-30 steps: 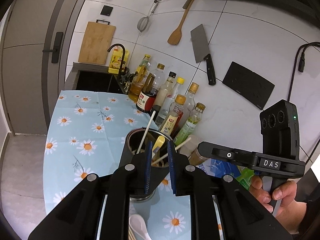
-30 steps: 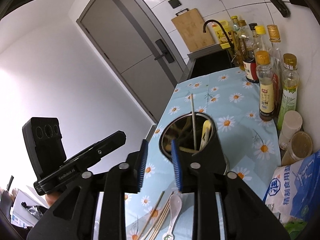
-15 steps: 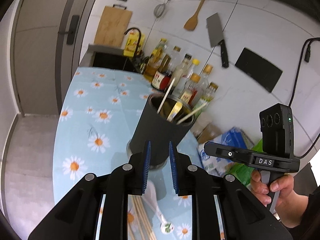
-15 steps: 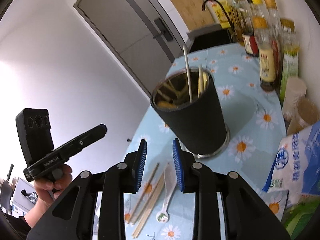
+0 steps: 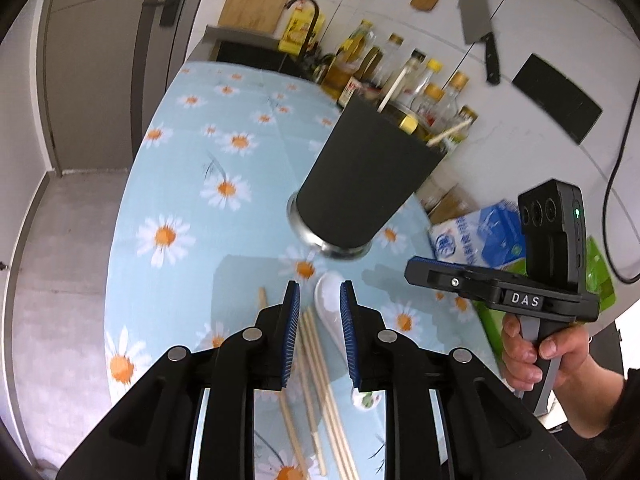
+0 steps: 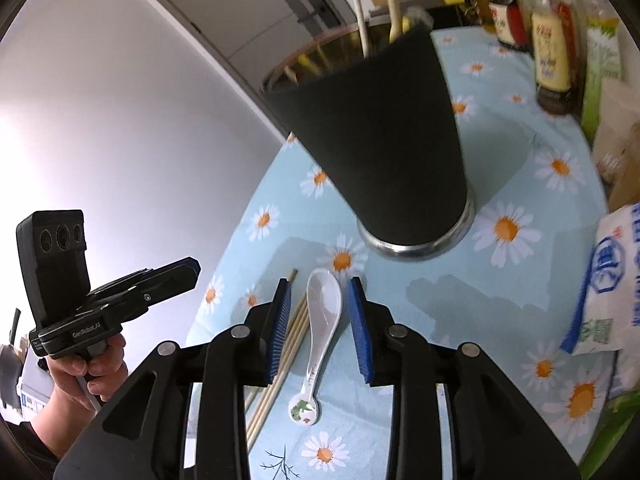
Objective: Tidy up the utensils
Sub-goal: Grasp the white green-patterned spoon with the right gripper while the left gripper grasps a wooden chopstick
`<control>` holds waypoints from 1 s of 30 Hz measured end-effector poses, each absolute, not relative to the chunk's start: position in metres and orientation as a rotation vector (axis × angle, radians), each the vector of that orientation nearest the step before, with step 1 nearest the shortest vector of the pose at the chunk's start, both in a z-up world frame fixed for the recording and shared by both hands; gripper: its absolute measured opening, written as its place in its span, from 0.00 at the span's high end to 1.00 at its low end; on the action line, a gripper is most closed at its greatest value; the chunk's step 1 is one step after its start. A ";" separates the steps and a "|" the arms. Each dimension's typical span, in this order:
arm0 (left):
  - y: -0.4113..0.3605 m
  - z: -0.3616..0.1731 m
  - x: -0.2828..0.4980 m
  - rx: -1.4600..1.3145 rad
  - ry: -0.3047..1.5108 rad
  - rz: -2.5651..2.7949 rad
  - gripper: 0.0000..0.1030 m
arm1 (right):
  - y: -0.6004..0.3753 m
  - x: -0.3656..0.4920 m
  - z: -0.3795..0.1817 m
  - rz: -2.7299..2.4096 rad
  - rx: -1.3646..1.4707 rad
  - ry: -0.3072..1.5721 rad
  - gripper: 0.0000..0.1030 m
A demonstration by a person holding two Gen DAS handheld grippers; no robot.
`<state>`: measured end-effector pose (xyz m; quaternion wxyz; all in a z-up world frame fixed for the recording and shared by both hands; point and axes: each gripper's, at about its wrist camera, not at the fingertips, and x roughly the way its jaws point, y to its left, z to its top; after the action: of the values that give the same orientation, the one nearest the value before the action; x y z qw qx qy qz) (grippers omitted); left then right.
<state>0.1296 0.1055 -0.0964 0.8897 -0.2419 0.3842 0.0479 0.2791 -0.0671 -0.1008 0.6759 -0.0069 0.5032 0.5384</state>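
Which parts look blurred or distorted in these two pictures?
Left wrist view: the bottles behind the black utensil holder are motion-blurred, and fisheye bends the table edge. Right wrist view: bottles smeared too; the white spoon stays sharp.

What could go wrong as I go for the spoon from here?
1. The chopsticks lie right beside the spoon, so the right gripper may pinch one too.
2. The left gripper hovers over the same spot; the two may collide.
3. The holder stands close ahead and might get bumped.

Black holder (image 6: 384, 136) just beyond spoon (image 6: 322, 320) (chopsticks (image 6: 286, 344) alongside).
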 end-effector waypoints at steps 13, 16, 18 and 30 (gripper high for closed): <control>0.101 -0.142 0.129 -0.535 0.959 0.109 0.81 | -0.044 0.285 -0.155 1.211 -0.047 1.264 0.70; 0.102 -0.148 0.130 -0.540 0.982 0.118 0.81 | -0.037 0.284 -0.159 1.215 -0.067 1.271 0.70; 0.102 -0.151 0.129 -0.542 0.993 0.123 0.81 | -0.034 0.282 -0.161 1.220 -0.080 1.276 0.70; 0.107 -0.159 0.138 -0.541 1.043 0.152 0.81 | -0.024 0.278 -0.170 1.217 -0.106 1.303 0.93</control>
<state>0.1376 0.1069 -0.1588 0.8297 -0.2548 0.4915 0.0716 0.2779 -0.0237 -0.1697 0.6271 -0.0463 0.5684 0.5306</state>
